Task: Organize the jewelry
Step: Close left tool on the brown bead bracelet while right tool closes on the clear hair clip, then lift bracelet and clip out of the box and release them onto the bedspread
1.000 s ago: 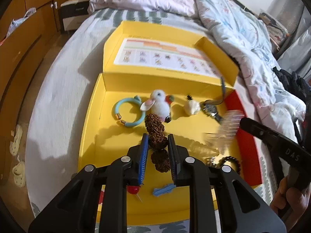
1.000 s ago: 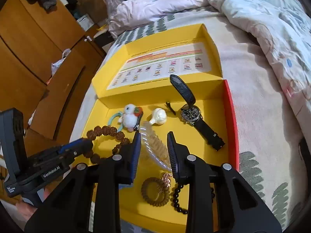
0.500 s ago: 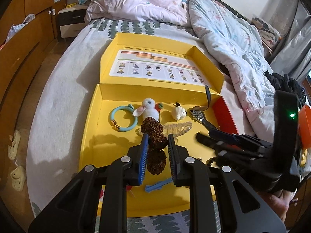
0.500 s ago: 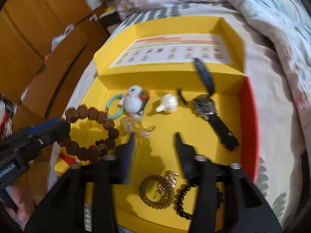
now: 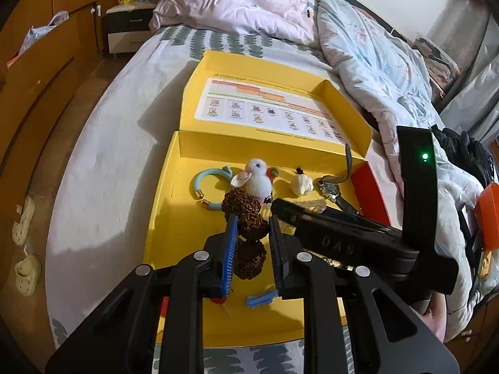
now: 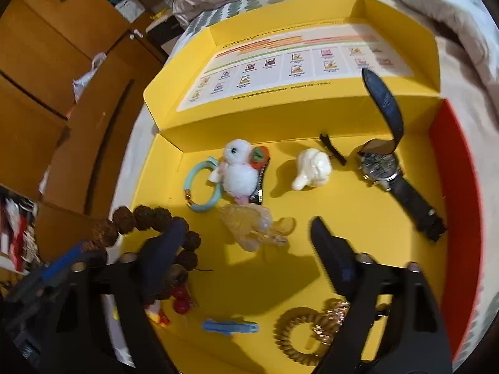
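Note:
My left gripper (image 5: 251, 221) is shut on a brown bead bracelet (image 5: 241, 205), which it holds above the left part of the open yellow box (image 5: 162, 218). In the right wrist view the bracelet (image 6: 146, 218) hangs as a loop from the left gripper (image 6: 62, 265). My right gripper (image 6: 248, 227) hovers over the box floor (image 6: 358, 205). Its jaws are opening and grip nothing. A clear hair claw (image 6: 252, 227) lies loose on the floor between and below them, next to the white plush clip (image 6: 238, 171).
In the box lie a teal bangle (image 6: 199, 187), a white charm (image 6: 312, 168), a black watch (image 6: 380, 165), a blue clip (image 6: 230, 325), a brown spiral hair tie (image 6: 296, 333) and red beads (image 6: 181, 299). The box sits on a bed with a quilt (image 5: 374, 62) at the right.
The right gripper came down over the box, opened and let go of the clear hair claw, which now lies by the plush clip. The left gripper stayed put with the bracelet.

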`<state>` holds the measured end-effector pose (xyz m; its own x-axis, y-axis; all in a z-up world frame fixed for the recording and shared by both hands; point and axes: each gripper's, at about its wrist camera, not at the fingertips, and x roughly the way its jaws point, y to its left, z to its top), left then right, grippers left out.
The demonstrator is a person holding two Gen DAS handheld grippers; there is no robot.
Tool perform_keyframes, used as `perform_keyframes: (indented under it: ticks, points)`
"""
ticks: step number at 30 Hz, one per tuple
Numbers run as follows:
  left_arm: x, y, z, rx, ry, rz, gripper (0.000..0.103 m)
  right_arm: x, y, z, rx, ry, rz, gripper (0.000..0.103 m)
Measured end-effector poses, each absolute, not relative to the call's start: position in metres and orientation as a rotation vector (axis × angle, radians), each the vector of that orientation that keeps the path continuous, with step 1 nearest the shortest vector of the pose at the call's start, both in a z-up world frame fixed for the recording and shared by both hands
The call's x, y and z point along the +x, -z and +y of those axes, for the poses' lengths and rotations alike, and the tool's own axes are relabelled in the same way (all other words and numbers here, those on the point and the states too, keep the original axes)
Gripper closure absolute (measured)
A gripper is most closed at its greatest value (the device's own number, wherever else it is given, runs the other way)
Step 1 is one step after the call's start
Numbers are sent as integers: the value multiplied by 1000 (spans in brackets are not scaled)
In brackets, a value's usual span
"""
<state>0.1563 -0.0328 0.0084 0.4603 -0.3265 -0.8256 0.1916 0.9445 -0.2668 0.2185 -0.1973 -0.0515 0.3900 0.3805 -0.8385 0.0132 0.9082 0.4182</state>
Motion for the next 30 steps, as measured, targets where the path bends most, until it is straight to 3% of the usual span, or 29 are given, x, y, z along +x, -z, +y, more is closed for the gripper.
perform_keyframes:
  ticks: [3,13,30]
  points:
    - [158,-6,-32,-146,313,1055,83,220,57,-193,393,-255,1173,55]
    - [154,-9,-28,-158,320,1049,83,214,52,-195,389,-227,1145,86]
    - [138,-33,-28,-166,341,1006,83,188,6,-214,414,-221,1048,90]
